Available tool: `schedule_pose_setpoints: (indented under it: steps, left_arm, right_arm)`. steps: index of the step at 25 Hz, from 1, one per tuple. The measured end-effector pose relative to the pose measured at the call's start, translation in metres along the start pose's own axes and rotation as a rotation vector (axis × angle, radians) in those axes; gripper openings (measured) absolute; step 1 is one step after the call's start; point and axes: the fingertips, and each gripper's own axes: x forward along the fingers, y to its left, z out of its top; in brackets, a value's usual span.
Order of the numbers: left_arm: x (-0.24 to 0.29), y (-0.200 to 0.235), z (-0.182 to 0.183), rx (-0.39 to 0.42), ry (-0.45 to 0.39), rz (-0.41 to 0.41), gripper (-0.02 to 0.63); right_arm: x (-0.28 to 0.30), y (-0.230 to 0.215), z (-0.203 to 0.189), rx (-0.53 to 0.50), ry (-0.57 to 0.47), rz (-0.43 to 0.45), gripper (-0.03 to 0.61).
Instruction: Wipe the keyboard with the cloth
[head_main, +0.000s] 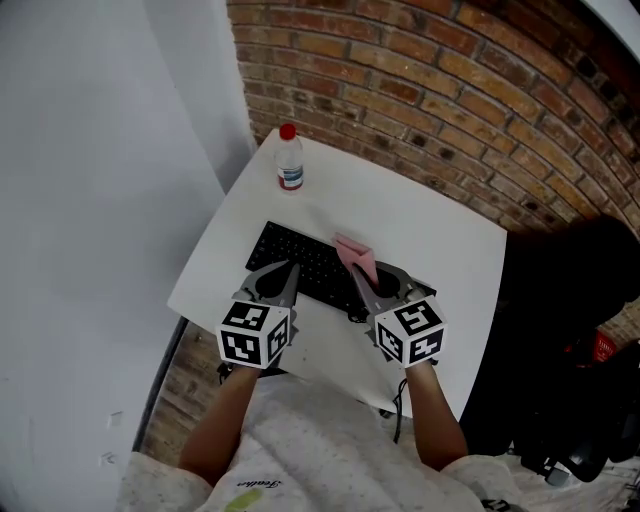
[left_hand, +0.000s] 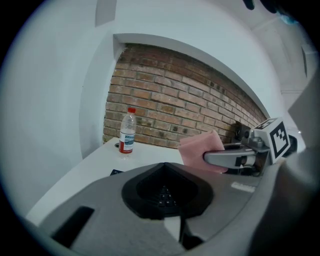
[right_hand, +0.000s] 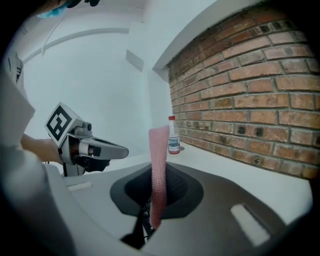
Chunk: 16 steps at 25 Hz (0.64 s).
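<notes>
Cloth (head_main: 354, 254): pinched in my right gripper (head_main: 361, 286), standing up over the right half of the keyboard (head_main: 300, 262).
Count: one cloth, one keyboard, one bottle (head_main: 289, 158) at the far corner of the table (head_main: 450, 245).
Right gripper: jaws clamped on the cloth's lower edge.
Left gripper (head_main: 292, 268): my jaws together, nothing between them, above the keyboard's left end.

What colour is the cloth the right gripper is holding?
The cloth is pink; it shows best in the right gripper view.
</notes>
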Motion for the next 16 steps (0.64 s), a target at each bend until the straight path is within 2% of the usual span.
schedule_pose_setpoints:
  steps: [16]
  left_arm:
    - [-0.005, -0.010, -0.011, 0.004, 0.012, -0.008, -0.003]
  right_arm:
    - [-0.008, 0.007, -0.008, 0.026, -0.005, 0.002, 0.021]
